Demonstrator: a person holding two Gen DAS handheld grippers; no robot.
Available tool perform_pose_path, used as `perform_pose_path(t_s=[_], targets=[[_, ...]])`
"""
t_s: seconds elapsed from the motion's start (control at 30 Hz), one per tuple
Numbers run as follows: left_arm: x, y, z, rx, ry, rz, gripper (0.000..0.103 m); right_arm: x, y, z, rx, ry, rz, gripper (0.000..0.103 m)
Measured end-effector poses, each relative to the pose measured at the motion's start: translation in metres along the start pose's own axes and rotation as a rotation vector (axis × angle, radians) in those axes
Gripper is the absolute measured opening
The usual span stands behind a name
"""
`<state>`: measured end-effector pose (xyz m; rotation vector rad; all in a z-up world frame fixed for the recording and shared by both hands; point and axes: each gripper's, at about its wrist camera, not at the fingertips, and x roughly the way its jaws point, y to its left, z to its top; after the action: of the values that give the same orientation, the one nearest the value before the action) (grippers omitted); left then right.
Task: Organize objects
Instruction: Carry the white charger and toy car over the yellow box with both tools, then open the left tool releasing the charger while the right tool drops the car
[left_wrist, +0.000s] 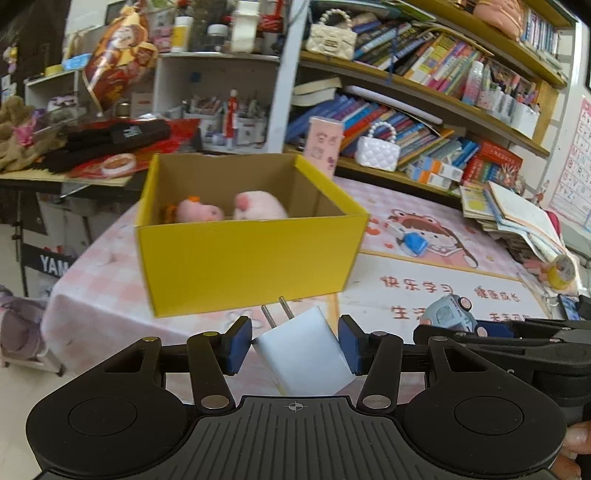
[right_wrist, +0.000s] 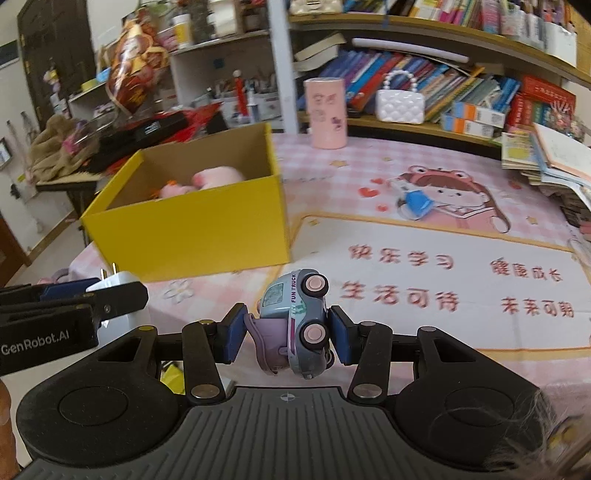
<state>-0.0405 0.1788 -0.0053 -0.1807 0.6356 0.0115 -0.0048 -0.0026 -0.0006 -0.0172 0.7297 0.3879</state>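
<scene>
1. Left gripper (left_wrist: 294, 345): raised over the table, blue pads (left_wrist: 236, 345) clamped on a white plug adapter (left_wrist: 304, 354), prongs pointing forward-up.
2. Right gripper (right_wrist: 288, 332): level beside it, pads pinching a toy car (right_wrist: 295, 321) turned on its side.

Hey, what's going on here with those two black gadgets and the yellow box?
A person is tidying a table with a grabbing tool in each hand. The left tool grips a white charger plug; the right tool grips a small toy car turned on its side. Both are held in front of an open yellow box, which already has pink plush toys inside. A blue item lies on the tablecloth.
</scene>
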Motion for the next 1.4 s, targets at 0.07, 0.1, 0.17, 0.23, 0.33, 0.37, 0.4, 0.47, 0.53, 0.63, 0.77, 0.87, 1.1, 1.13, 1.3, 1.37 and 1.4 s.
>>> perform_pose_path(t_s=[0.07,0.1,0.17,0.23,0.33,0.37,0.4,0.47,0.53,0.63,0.77,0.87,1.1,1.13,1.3,1.37,1.4], targets=[[-0.006,0.008,0.000,-0.007,-0.014,0.009,0.050,0.000,0.009,-0.001,-0.014,-0.002,0.008,0.044],[-0.009,0.011,0.001,-0.008,-0.022,0.013,0.050,0.000,0.014,0.000,-0.020,-0.005,0.012,0.044],[-0.014,0.018,0.006,-0.009,-0.045,0.022,0.050,0.001,0.022,0.004,-0.030,-0.013,0.022,0.044],[-0.017,0.024,0.011,-0.010,-0.067,0.029,0.050,0.003,0.028,0.010,-0.046,-0.029,0.027,0.044],[-0.017,0.030,0.025,-0.010,-0.106,0.034,0.050,0.008,0.036,0.024,-0.069,-0.058,0.034,0.044],[-0.016,0.033,0.032,-0.009,-0.122,0.034,0.050,0.010,0.038,0.029,-0.076,-0.072,0.037,0.044],[-0.015,0.034,0.038,-0.006,-0.136,0.036,0.050,0.011,0.039,0.036,-0.087,-0.090,0.037,0.044],[-0.010,0.036,0.053,0.006,-0.167,0.046,0.050,0.018,0.041,0.054,-0.110,-0.128,0.035,0.044],[-0.001,0.038,0.069,0.020,-0.192,0.056,0.050,0.028,0.044,0.073,-0.139,-0.161,0.031,0.044],[0.022,0.042,0.094,0.034,-0.195,0.083,0.050,0.056,0.049,0.103,-0.200,-0.181,0.016,0.045],[0.063,0.050,0.112,0.031,-0.133,0.127,0.050,0.104,0.056,0.126,-0.287,-0.113,0.035,0.045],[0.091,0.053,0.113,0.030,-0.071,0.162,0.050,0.134,0.059,0.130,-0.329,-0.058,0.041,0.045],[0.100,0.059,0.111,-0.034,-0.025,0.137,0.063,0.145,0.054,0.127,-0.319,-0.032,0.083,0.057],[0.096,0.057,0.113,-0.037,-0.043,0.137,0.064,0.138,0.051,0.127,-0.315,-0.050,0.087,0.057],[0.066,0.033,0.126,-0.003,-0.146,0.108,0.065,0.098,0.020,0.129,-0.237,-0.159,0.073,0.058],[0.057,0.019,0.126,0.014,-0.172,0.083,0.071,0.080,0.003,0.125,-0.194,-0.190,0.051,0.058],[0.054,0.013,0.126,0.019,-0.180,0.075,0.073,0.071,-0.005,0.121,-0.176,-0.202,0.032,0.058]])
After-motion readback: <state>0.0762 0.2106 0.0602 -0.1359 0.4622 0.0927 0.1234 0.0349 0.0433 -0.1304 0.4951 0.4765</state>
